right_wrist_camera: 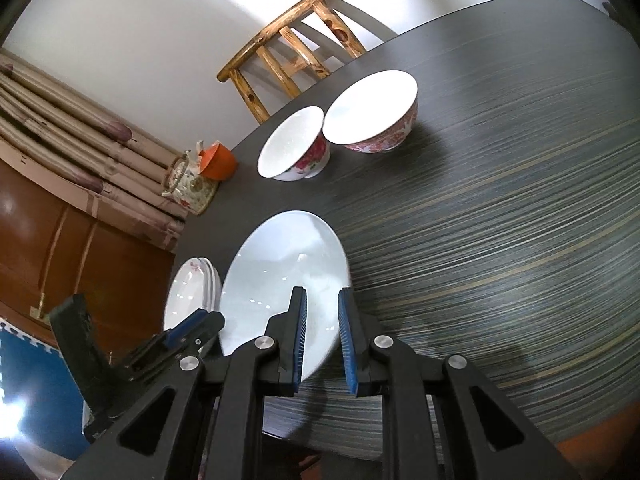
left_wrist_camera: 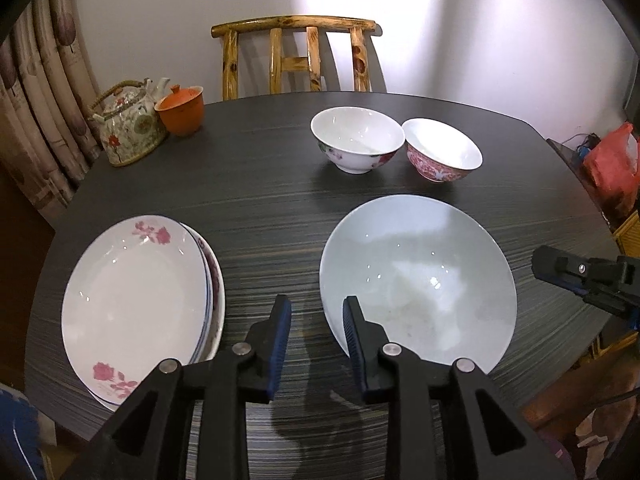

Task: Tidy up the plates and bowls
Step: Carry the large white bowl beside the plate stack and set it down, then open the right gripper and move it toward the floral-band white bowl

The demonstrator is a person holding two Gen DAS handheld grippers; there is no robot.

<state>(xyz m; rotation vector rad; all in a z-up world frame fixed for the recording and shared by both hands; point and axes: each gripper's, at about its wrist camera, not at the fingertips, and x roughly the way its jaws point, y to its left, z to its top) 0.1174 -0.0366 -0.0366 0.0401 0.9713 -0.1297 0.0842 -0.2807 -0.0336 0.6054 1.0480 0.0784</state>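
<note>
A stack of white plates with pink roses [left_wrist_camera: 136, 300] lies at the table's near left, also in the right wrist view [right_wrist_camera: 192, 296]. A large pale blue plate [left_wrist_camera: 416, 280] lies to its right [right_wrist_camera: 280, 280]. Two small bowls stand farther back: a white floral one [left_wrist_camera: 356, 140] [right_wrist_camera: 294, 148] and a pink patterned one [left_wrist_camera: 442, 150] [right_wrist_camera: 374, 110], touching. My left gripper [left_wrist_camera: 316, 316] is open and empty, above the table between stack and blue plate. My right gripper [right_wrist_camera: 322, 312] is open and empty over the blue plate's near edge; it shows in the left wrist view [left_wrist_camera: 580, 276].
A floral teapot [left_wrist_camera: 128, 124] and an orange lidded cup [left_wrist_camera: 182, 110] stand at the dark table's [left_wrist_camera: 260, 184] far left. A wooden chair [left_wrist_camera: 296, 56] stands behind the table. Curtains hang at left; a red bag [left_wrist_camera: 612, 164] lies off the right edge.
</note>
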